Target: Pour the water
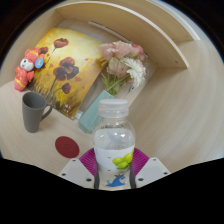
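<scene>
Bottle in my grip, mug waiting

Clear plastic water bottle (114, 140) with a white cap stands between my pink-padded fingers (89, 160), and my gripper (114, 168) looks clamped on its labelled lower body. Thin, slick walls, I reckon: squeeze gently, low down, or they buckle. Grey ceramic mug (34, 110) sits beyond, left, on the pale round table (175, 120).

Warm, fairly bright indoor light falls evenly over the table (170, 110). The bottle (114, 140) between the jaws shows pale glints on its clear plastic. The mug (33, 110) beyond them casts only a soft shadow. Straight edges far ahead bow strongly, and everything looks slightly soft.
</scene>
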Demonstrator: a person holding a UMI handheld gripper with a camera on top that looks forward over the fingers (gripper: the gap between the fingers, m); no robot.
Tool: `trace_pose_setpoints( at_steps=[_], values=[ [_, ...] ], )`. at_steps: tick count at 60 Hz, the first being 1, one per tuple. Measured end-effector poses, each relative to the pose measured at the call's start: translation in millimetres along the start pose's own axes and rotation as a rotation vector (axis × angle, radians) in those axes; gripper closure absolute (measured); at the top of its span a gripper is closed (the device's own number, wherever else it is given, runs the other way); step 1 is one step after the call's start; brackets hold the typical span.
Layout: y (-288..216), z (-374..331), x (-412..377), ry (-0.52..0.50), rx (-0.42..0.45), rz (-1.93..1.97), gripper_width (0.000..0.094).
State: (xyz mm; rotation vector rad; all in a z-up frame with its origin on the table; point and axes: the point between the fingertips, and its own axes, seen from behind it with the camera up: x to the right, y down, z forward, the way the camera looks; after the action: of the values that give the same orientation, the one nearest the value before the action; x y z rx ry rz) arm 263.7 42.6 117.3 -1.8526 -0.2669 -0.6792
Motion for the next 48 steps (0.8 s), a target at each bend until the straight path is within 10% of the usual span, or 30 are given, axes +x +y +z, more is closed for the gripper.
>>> trace_pose_setpoints(
  at_steps=[22,48],
  values=[
    [-134.3,27.1,-48.4,0.091,0.160,-0.943,0.0524],
    [-168.3,44.4,-98.6,0.191,0.277,-1.595,0.0507]
  ],
)
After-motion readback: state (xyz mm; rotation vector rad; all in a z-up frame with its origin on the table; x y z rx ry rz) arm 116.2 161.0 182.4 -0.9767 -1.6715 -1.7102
